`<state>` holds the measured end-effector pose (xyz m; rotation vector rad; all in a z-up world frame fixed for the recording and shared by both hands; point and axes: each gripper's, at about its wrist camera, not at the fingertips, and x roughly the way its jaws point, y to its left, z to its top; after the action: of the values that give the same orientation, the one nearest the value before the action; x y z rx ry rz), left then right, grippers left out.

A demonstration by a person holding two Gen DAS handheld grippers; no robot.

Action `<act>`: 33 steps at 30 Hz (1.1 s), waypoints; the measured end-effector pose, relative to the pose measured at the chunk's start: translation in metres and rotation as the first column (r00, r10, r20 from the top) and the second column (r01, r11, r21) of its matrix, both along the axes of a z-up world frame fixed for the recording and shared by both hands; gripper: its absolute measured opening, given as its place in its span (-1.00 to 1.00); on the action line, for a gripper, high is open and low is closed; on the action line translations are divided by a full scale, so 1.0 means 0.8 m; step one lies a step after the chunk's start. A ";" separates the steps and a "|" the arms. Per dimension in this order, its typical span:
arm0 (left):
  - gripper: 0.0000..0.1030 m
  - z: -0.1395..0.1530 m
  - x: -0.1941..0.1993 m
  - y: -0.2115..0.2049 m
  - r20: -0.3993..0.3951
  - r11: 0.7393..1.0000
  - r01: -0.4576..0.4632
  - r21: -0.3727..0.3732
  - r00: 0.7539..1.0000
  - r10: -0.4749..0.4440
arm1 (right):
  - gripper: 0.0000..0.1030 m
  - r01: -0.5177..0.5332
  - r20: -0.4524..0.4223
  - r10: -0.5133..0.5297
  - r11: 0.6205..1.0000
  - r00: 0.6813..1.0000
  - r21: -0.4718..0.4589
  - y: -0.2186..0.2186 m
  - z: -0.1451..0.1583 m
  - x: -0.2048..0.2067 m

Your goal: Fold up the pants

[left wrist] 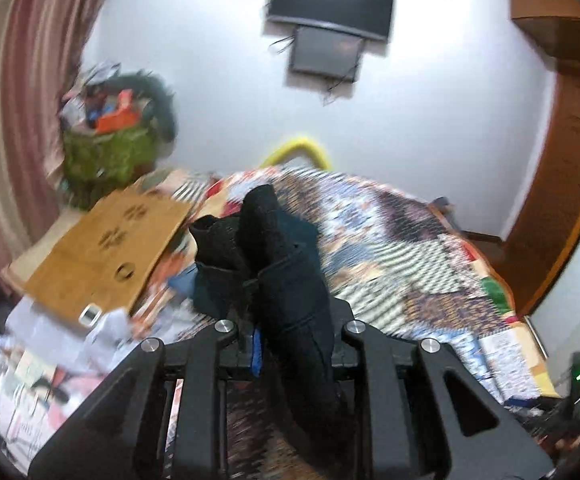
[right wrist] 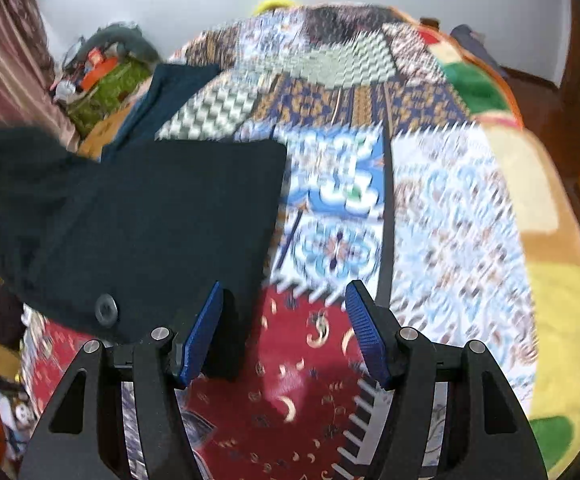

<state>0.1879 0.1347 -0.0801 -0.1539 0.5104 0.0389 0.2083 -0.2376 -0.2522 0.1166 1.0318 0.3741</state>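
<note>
The dark pants (right wrist: 161, 216) lie partly flat on the patchwork bedspread (right wrist: 450, 220), with a button (right wrist: 106, 309) near the close edge. My right gripper (right wrist: 285, 304) hovers open over a red patch; its blue left pad (right wrist: 203, 332) sits by the pants' right edge and the pads press on nothing. In the left wrist view a bunched fold of the pants (left wrist: 285, 264) rises from between the jaws of my left gripper (left wrist: 285, 320), which is shut on the cloth and lifted above the bedspread (left wrist: 410, 240). The fabric hides its fingertips.
A brown cardboard sheet (left wrist: 105, 248) and loose papers (left wrist: 49, 352) lie along the bed's left side. A green basket (left wrist: 105, 156) full of items stands by striped curtains. A television (left wrist: 330, 0) hangs on the far wall, with wooden furniture (left wrist: 562, 160) at right.
</note>
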 end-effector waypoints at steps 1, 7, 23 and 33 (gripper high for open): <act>-0.62 0.008 0.001 -0.012 0.010 1.000 0.016 0.007 1.000 -0.016 | 0.15 -0.013 -0.003 0.013 1.000 1.000 -0.001 0.001 -0.005 -0.002; -0.65 0.037 0.021 -0.095 0.031 0.987 0.156 0.027 0.987 -0.157 | 0.15 -0.048 0.013 0.048 0.999 0.999 0.011 -0.001 -0.011 -0.006; -0.67 -0.036 0.061 -0.277 -0.208 0.886 0.462 -0.037 0.864 -0.459 | 0.15 -0.075 0.032 0.074 0.996 0.997 0.037 -0.003 -0.013 -0.009; -0.55 -0.096 0.041 -0.320 -0.430 0.829 0.557 -0.041 0.739 -0.518 | 0.15 -0.076 0.032 0.075 0.996 0.997 0.042 -0.003 -0.013 -0.011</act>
<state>0.2204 -0.1213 -0.1566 0.1044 0.9791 -0.4899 0.1998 -0.2403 -0.2622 0.1107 1.0000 0.4656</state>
